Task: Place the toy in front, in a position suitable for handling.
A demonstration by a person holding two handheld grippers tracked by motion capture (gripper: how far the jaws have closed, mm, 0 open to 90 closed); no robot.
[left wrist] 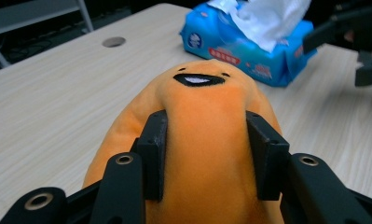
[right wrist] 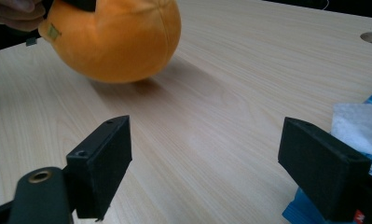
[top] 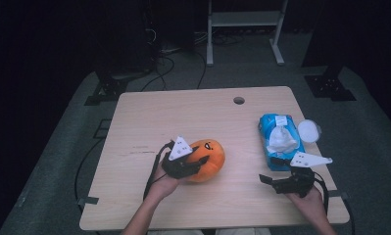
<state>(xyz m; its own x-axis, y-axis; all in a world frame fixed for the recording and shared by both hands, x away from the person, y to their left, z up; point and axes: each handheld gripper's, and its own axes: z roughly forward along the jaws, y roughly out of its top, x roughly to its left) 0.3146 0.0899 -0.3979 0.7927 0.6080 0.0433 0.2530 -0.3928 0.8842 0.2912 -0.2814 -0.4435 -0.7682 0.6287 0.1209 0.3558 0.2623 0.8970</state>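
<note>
Plush orange toy (left wrist: 207,140) sits clamped in left tool (left wrist: 206,154) over tabletop (top: 149,122); right tool (right wrist: 204,154) gapes empty near tissue pack (top: 276,142).

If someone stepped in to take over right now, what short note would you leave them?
Left gripper: shut on the orange plush toy, jaws squeezing its sides, near the table's middle.
Right gripper: open, nothing between its jaws, beside the blue tissue pack.
Small round white lid lies right of the pack.
Done: toy grasped.
Left: carry and set down the toy, probably; the frames don't show where.
</note>
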